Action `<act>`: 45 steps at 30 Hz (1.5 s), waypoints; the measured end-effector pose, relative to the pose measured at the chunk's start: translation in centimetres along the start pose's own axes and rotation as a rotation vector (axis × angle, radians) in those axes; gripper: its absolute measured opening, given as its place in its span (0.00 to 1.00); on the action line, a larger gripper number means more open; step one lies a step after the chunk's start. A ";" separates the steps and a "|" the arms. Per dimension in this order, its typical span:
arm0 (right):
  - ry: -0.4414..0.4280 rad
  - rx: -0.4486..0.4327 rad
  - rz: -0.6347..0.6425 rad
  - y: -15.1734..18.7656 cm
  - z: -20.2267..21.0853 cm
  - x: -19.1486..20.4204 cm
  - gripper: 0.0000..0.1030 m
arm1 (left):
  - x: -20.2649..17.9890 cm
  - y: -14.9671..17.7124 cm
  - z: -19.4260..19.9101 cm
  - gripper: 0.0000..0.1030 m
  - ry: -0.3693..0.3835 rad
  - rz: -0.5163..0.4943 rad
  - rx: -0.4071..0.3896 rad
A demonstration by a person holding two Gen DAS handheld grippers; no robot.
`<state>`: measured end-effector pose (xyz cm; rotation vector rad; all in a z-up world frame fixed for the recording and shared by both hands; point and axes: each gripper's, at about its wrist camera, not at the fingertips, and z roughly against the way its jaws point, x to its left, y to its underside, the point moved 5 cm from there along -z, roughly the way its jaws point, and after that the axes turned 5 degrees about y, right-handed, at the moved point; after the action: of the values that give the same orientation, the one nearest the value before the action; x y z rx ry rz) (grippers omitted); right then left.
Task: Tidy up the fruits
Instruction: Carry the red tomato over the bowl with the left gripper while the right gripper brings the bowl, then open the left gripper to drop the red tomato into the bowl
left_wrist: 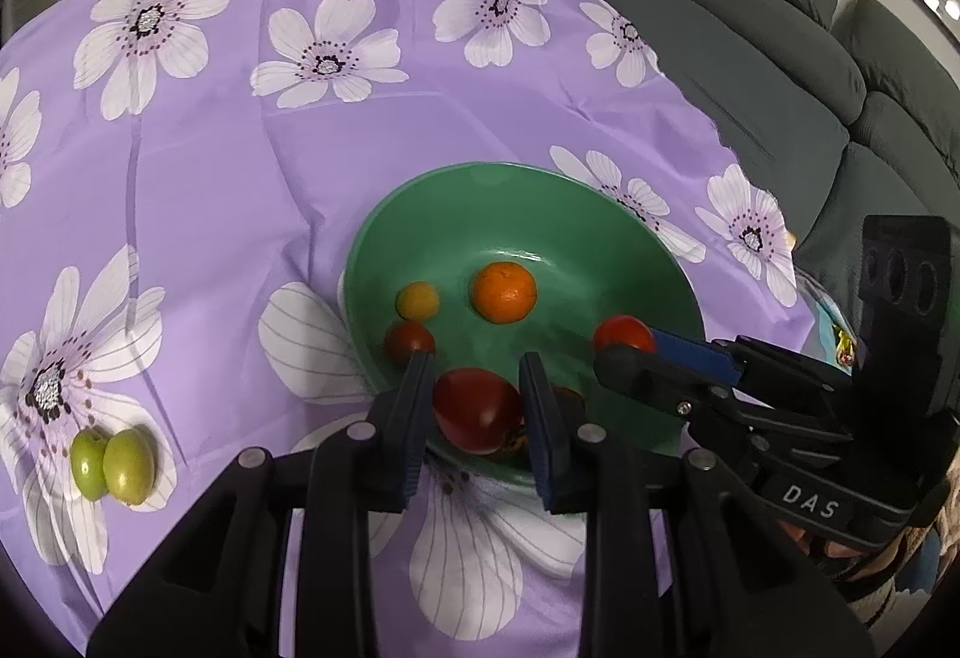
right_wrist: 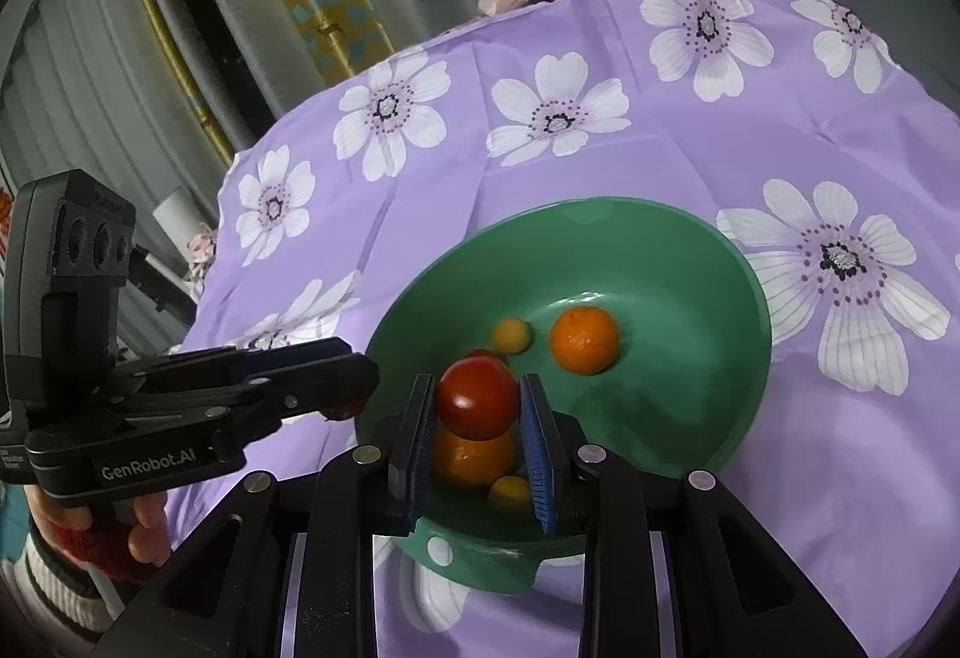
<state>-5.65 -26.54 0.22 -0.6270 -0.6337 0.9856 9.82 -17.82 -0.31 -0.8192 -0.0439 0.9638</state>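
Two green fruits [left_wrist: 112, 464] are seen at about eight o'clock in the left wrist view, lying touching each other on the purple flowered cloth [left_wrist: 240, 166], well apart from the green bowl [left_wrist: 420, 214]. Nothing else is left outside the bowl, as far as these views reach.

Moving right, the bowl is found near the centre. Inside it, a small yellow fruit [left_wrist: 417, 300] and a small red tomato [left_wrist: 409, 341] are placed at its nine o'clock side, and an orange [left_wrist: 503, 292] is set near its middle. More fruit, an orange one and a small yellow one, is glimpsed at the near rim in the right wrist view.

At six o'clock the left gripper [left_wrist: 477, 406] is held over the bowl's near edge, clamped on a larger red tomato [left_wrist: 477, 409].

Further right, at three o'clock, the right gripper [left_wrist: 624, 352] is reached in over the rim. A red tomato [right_wrist: 477, 397] is pinched between its pads, shown clearly in its own view; whether it is already touching the fruit beneath cannot be told.

The task is judged mostly done: several fruits are gathered, two tomatoes are about to be released, and the two green fruits are still to be collected.
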 end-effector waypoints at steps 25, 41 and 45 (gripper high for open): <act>0.048 0.021 -0.016 0.4 -1.1 -1.1 0.28 | 0.2 0.1 -3.2 0.28 -0.029 -0.005 0.056; 0.047 0.020 -0.017 0.5 -1.2 -1.2 0.28 | 0.4 0.1 -3.6 0.28 -0.027 0.000 0.061; 0.047 0.020 -0.018 0.5 -1.2 -1.2 0.28 | 0.5 0.2 -3.7 0.28 -0.027 0.000 0.062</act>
<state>-5.56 -27.66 -1.17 -0.6242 -0.5863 0.9571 11.36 -19.63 -3.13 -0.7492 -0.0366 0.9719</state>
